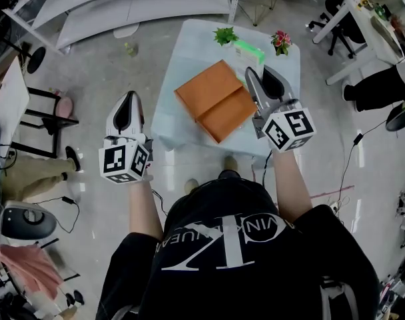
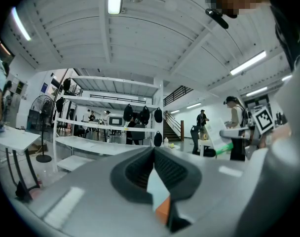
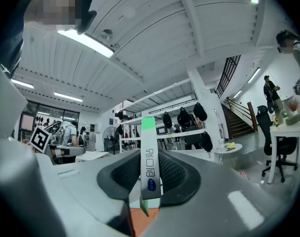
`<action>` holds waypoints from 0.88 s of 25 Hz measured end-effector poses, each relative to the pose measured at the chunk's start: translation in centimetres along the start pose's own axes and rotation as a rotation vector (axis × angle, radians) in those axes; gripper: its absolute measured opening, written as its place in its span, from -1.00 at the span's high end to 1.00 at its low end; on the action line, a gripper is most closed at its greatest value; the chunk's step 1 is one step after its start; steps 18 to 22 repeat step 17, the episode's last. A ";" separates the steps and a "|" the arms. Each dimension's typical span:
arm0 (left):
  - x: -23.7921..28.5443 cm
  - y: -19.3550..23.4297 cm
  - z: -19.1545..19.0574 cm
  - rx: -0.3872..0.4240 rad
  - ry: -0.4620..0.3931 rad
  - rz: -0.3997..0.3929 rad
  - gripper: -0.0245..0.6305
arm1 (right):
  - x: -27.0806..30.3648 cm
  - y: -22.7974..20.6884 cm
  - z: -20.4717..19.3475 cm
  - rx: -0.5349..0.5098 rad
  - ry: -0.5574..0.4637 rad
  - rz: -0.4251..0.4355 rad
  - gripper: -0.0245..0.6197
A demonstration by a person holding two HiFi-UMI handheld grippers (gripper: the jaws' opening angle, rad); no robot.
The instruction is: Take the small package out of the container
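Observation:
An orange box [image 1: 216, 100], the container, lies on a small pale table [image 1: 189, 52] in the head view. My right gripper [image 1: 261, 73] is over the box's right side, shut on a small white package with a green edge [image 1: 250, 51]. The package points away from me, beyond the box's far corner. In the right gripper view the package [image 3: 149, 167] stands upright between the pads, and the orange box [image 3: 145, 223] shows below. My left gripper [image 1: 130, 99] hangs over the floor left of the table, its jaws together with nothing in them [image 2: 153, 152].
A green plant [image 1: 225, 35] and a pot of pink flowers [image 1: 280, 42] stand at the table's far edge. White shelving [image 1: 122, 5] lies beyond. A desk and a seated person [image 1: 382, 85] are at the right. Cables and chairs [image 1: 42, 122] surround me.

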State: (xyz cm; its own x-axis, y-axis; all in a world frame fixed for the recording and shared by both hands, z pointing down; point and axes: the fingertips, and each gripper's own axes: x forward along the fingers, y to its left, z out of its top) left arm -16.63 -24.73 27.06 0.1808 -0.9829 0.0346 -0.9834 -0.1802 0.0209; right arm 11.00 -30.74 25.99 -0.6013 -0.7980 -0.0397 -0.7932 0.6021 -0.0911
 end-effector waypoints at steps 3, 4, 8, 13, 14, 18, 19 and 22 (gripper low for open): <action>-0.2 0.0 -0.2 0.000 0.006 0.002 0.93 | -0.2 0.1 -0.4 0.006 0.009 0.000 0.63; -0.2 0.0 -0.2 -0.001 0.007 0.001 0.93 | -0.3 0.1 -0.5 0.007 0.012 -0.001 0.63; -0.6 -0.2 -0.3 -0.002 0.010 0.001 0.93 | -0.7 0.3 -0.7 0.005 0.018 0.003 0.62; -1.0 -0.2 -0.6 -0.006 0.017 0.001 0.93 | -0.7 0.9 -0.8 0.005 0.022 0.013 0.62; -1.0 -0.2 -0.6 -0.006 0.018 0.002 0.93 | -0.7 0.9 -0.9 0.005 0.023 0.016 0.62; -1.0 -0.2 -0.9 -0.007 0.021 0.004 0.93 | -0.7 1.1 -1.2 0.007 0.028 0.023 0.62; -1.0 -0.2 -0.9 -0.007 0.021 0.004 0.93 | -0.7 1.1 -1.2 0.007 0.028 0.023 0.62; -1.0 -0.2 -0.9 -0.007 0.021 0.004 0.93 | -0.7 1.1 -1.2 0.007 0.028 0.023 0.62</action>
